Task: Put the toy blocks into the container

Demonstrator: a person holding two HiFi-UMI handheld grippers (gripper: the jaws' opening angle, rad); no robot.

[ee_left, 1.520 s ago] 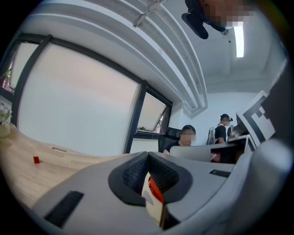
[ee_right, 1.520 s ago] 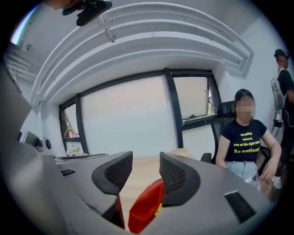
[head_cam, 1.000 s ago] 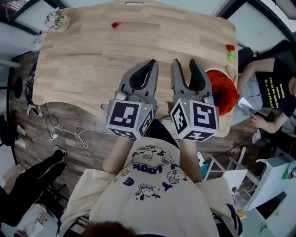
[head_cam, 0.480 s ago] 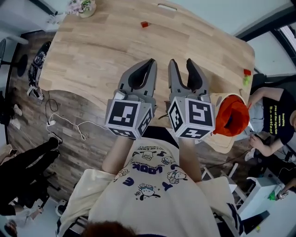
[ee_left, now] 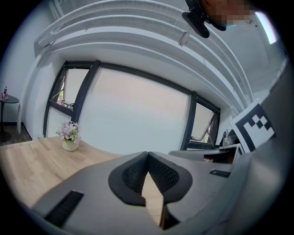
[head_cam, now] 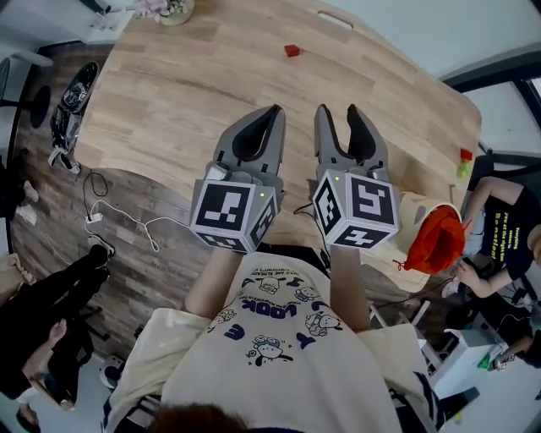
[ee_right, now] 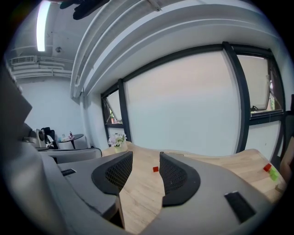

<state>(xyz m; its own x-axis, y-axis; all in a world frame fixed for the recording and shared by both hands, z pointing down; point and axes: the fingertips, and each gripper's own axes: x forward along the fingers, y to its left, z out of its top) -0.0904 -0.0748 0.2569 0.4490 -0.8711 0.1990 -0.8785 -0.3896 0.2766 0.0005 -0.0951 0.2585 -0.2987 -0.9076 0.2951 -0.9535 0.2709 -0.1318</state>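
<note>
A pale wooden counter (head_cam: 169,101) is seen beneath and ahead of the left tongs (head_cam: 272,112) and the right tongs (head_cam: 338,110). A small pot of flowers (head_cam: 167,8) is set at its far corner, well to the left of the left tongs. Left of and behind the tongs, a dark plank floor (head_cam: 51,211) is shown, with a white cable (head_cam: 127,228) trailed across it and what looks like a black shoe (head_cam: 74,84) laid beside the counter's left edge. Legs in black trousers (head_cam: 51,313) are seen further back on that side. Well to the right of the right tongs, past the counter's edge, a person in a black printed T-shirt (head_cam: 507,224) is seen. Beyond the tongs, dark-framed windows (ee_right: 183,105) are seen along the wall, and a strip light (ee_right: 44,25) is lit on the ceiling.
</note>
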